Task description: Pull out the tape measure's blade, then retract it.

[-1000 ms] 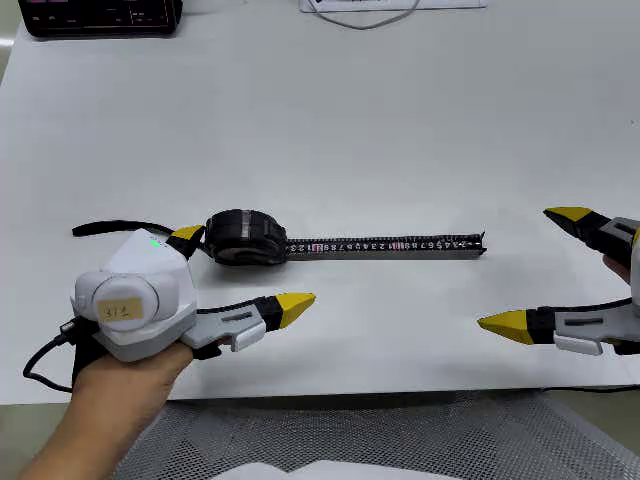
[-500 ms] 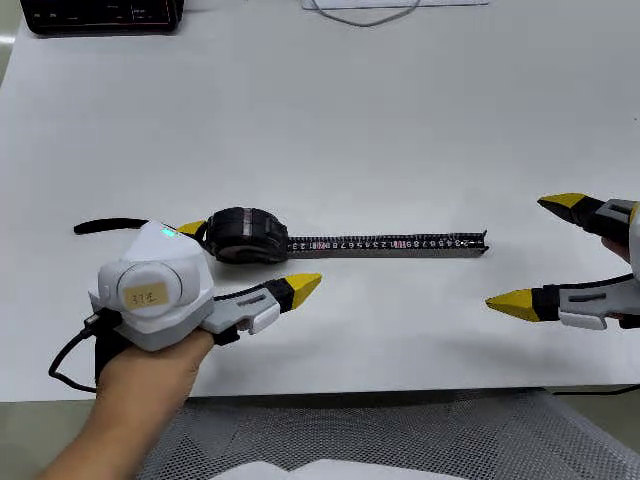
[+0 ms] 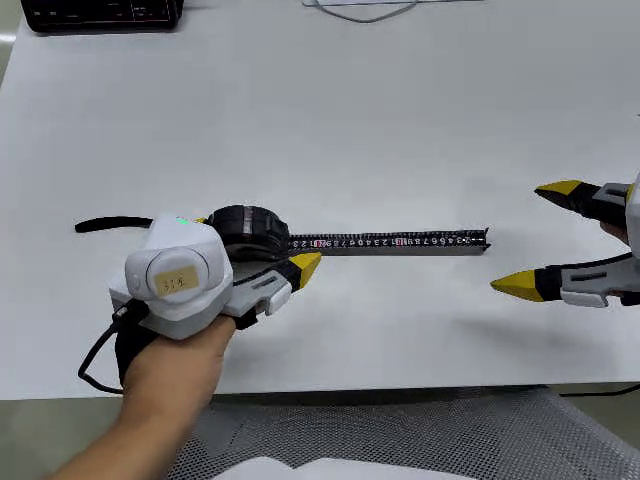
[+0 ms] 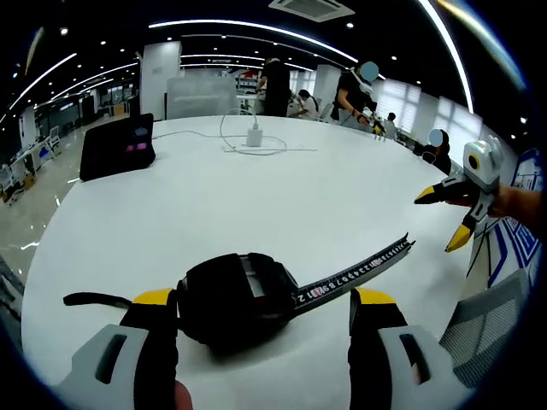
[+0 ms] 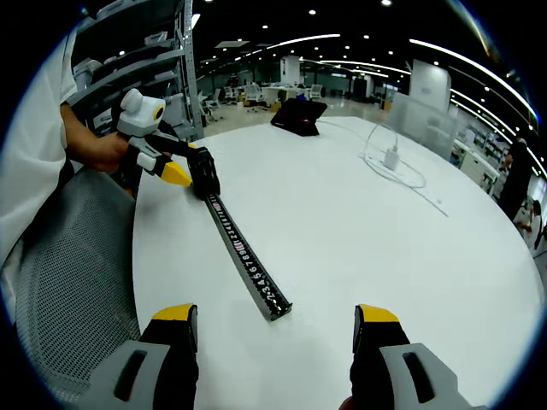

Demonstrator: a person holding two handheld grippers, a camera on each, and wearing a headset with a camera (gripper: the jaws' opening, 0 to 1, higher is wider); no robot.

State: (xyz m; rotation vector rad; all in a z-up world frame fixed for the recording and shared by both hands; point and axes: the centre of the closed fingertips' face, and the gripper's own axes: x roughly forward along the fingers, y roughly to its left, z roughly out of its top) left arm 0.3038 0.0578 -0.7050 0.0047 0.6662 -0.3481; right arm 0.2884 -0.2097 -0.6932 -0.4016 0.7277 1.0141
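The black tape measure case [image 3: 248, 232] lies on the white table [image 3: 380, 120], with its blade [image 3: 400, 241] pulled out to the right and lying flat. A black strap [image 3: 108, 223] trails left from the case. My left gripper [image 3: 255, 243] stands open with the case [image 4: 244, 299] between its yellow fingertips [image 4: 373, 298], and I see no squeeze on it. My right gripper [image 3: 535, 236] is open, a short way right of the blade's end hook [image 3: 486, 238]. In the right gripper view the blade end [image 5: 275, 306] lies just ahead of the open right gripper [image 5: 274, 313].
A black device [image 3: 100, 12] sits at the far left of the table, and a white cable [image 3: 365, 12] runs along the far edge. A mesh chair [image 3: 400, 430] is below the table's near edge [image 3: 400, 388]. People stand in the background beyond the table [image 4: 359, 85].
My left gripper has moved right and forward, so its fingers now straddle the tape case. The right gripper has drifted slightly away from me. The blade's length looks unchanged.
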